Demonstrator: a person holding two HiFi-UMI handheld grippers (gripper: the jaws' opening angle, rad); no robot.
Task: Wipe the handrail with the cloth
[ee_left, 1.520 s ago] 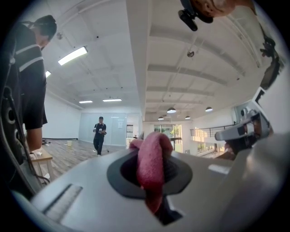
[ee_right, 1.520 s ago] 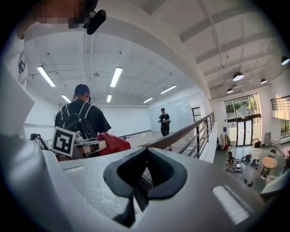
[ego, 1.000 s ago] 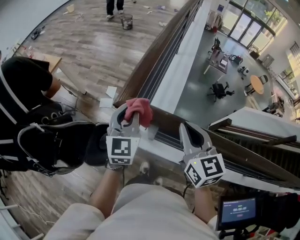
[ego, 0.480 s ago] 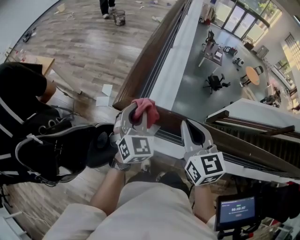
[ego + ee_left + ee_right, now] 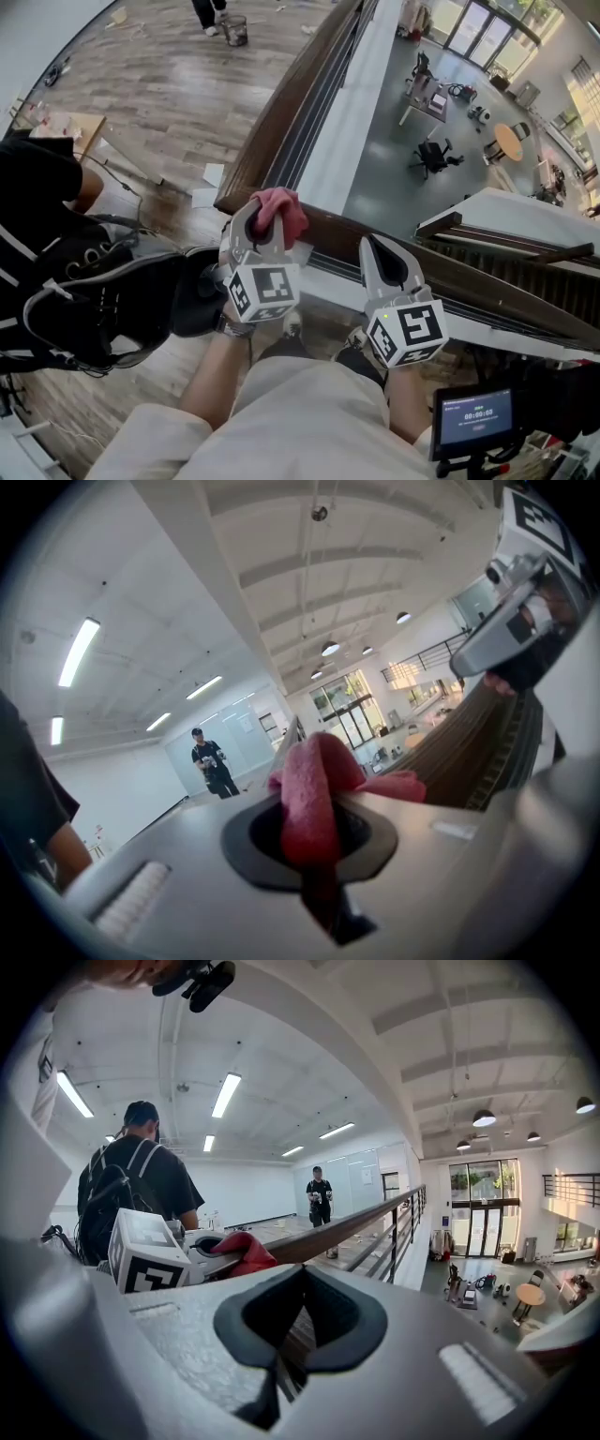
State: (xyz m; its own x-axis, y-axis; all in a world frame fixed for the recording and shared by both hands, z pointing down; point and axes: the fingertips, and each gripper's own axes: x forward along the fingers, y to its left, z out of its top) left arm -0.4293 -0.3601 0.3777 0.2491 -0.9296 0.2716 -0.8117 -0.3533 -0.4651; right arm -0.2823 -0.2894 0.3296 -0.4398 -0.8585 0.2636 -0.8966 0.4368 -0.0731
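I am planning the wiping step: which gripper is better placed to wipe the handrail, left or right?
Left. The left gripper is shut on the cloth, right at the handrail; the right gripper holds nothing.

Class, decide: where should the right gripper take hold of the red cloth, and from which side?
Probably grip the bunched end of the cloth that pokes out past the left gripper, coming from the right along the handrail; that loose lump is the only part not clamped.
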